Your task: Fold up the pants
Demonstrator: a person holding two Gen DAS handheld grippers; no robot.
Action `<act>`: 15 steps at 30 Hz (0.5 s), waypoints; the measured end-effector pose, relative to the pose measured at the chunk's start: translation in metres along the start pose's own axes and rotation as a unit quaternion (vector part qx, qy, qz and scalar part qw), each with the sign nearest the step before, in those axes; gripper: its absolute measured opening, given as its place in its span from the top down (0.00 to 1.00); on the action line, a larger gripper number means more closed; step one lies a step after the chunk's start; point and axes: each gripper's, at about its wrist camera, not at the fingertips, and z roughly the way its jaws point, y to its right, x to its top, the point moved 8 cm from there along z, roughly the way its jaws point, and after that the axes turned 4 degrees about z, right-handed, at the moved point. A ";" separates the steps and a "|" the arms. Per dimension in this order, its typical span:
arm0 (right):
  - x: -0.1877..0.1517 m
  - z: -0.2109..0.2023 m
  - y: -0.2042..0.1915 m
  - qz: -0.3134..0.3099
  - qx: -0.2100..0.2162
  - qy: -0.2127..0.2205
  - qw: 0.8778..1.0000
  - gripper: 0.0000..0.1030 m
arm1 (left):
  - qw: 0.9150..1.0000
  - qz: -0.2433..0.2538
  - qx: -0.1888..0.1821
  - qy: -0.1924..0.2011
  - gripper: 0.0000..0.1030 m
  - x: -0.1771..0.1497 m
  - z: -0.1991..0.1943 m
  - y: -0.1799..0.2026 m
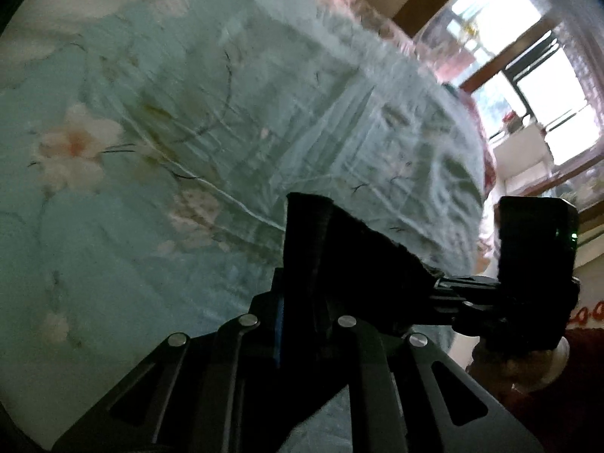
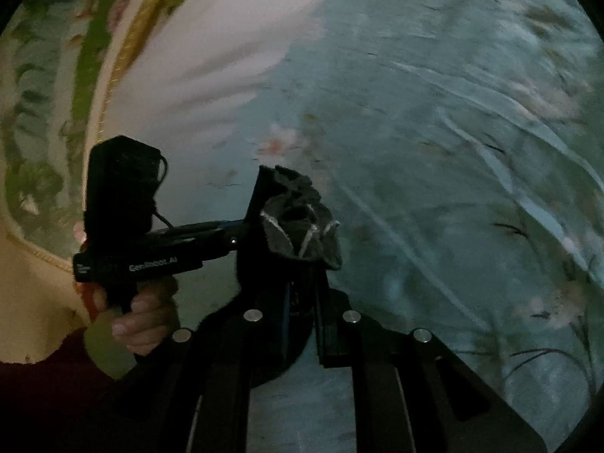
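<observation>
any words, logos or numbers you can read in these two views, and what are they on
"GenRobot.AI": white print along the side of the left gripper, seen in the right wrist view.
A small white label near the rear end of that same body: too small and blurred to read.
Red marks on a pale surface at the right edge of the left wrist view: cut off and blurred, not readable.
Nothing else legible; the floral bedsheet carries no text.

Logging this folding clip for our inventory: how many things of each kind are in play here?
Grippers: 2, left gripper and right gripper, both shut on fabric
Dark pants: 1
Floral bedsheet: 1
Window: 1
Total: 5
</observation>
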 end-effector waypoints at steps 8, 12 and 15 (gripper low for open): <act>-0.035 0.025 -0.071 -0.046 0.090 -0.070 0.992 0.89 | 0.998 -0.046 0.008 0.052 0.91 -0.049 -0.070 -0.026; -0.065 0.056 -0.096 -0.068 0.103 -0.119 0.985 0.89 | 0.994 -0.081 0.014 0.069 0.91 -0.084 -0.090 -0.046; -0.082 0.076 -0.106 -0.079 0.104 -0.144 0.981 0.89 | 0.991 -0.108 0.017 0.078 0.91 -0.108 -0.097 -0.061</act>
